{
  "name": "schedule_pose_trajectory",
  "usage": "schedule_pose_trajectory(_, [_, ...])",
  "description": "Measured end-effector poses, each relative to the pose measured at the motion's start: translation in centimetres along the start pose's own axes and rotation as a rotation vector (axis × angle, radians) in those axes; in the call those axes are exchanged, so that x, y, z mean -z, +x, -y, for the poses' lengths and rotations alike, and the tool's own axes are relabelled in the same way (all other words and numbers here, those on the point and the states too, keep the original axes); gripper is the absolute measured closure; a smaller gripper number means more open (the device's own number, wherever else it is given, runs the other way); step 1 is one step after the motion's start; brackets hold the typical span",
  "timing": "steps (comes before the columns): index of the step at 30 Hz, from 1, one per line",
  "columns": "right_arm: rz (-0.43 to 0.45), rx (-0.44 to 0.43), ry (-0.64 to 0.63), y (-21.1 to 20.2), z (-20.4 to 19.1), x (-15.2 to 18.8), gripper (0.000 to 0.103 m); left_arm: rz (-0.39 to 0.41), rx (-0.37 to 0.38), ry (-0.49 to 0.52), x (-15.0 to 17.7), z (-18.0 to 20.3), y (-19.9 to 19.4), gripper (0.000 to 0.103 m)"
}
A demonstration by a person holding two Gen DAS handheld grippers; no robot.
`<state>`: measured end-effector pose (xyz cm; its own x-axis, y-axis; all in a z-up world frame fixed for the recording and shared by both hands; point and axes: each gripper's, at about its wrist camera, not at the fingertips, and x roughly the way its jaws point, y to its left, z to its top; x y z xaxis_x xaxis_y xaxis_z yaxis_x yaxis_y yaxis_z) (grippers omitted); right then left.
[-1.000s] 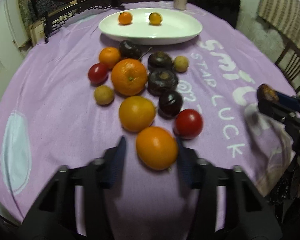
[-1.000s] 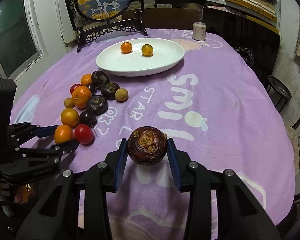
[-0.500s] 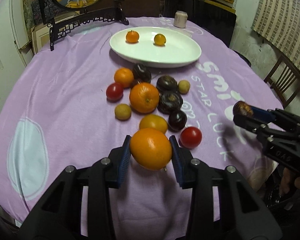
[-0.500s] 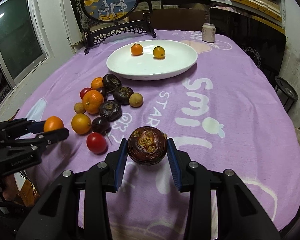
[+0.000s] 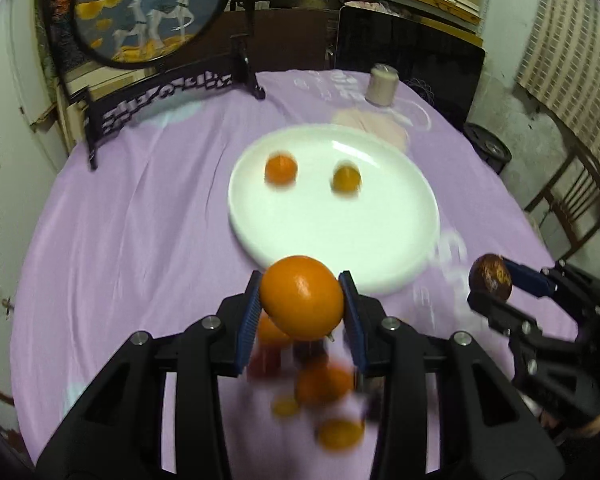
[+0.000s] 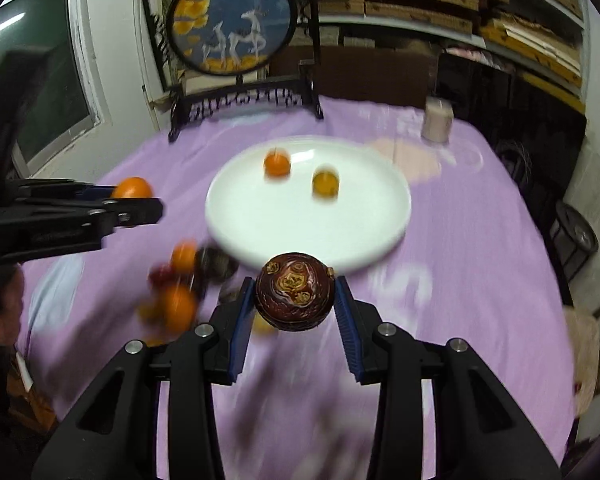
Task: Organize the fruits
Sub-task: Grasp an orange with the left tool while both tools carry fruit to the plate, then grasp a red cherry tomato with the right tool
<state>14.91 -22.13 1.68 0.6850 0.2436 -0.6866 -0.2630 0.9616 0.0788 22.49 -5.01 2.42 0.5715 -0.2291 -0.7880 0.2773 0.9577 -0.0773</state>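
Two fruits are in your grip. On the left, your left gripper (image 5: pixel 302 302) is clamped on a large orange (image 5: pixel 301 297), held above the purple tablecloth (image 5: pixel 140 220) with its pads pressing both sides. Ahead, between both tools, the white plate (image 5: pixel 380 240) holds a small orange fruit (image 5: pixel 281 169) and a yellow fruit (image 5: pixel 345 179). On the right, your right gripper (image 6: pixel 295 300) is closed on a dark brown fruit (image 6: pixel 295 297), just before the plate's near rim. Blurred loose fruit (image 6: pixel 176 300) lies on the cloth below.
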Motion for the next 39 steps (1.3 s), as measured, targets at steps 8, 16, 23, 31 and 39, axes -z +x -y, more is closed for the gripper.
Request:
schedule_pose_trajectory(8, [-0.192, 0.035, 0.054, 12.6, 4.2, -6.6, 0.063, -0.154, 0.011, -0.093, -8.2, 0.1, 12.6, 0.064])
schedule_pose_trajectory(16, [-0.238, 0.062, 0.024, 15.8, 5.1, -6.5, 0.062, -0.204, 0.016, -0.091, -9.3, 0.0, 16.9, 0.063])
schedule_pose_trajectory(23, [-0.168, 0.138, -0.031, 13.4, 4.2, -7.5, 0.04, -0.135, -0.01, -0.076, -9.6, -0.3, 13.6, 0.033])
schedule_pose_trajectory(31, [-0.041, 0.114, 0.007, 2.6, 2.3, -1.8, 0.005, 0.043, -0.1, 0.023, -1.7, 0.2, 2.2, 0.008])
schedule_pose_trajectory(39, [0.005, 0.115, 0.067, -2.8, -0.9, 3.9, 0.005, 0.077, -0.105, -0.018, 8.9, 0.1, -2.9, 0.007])
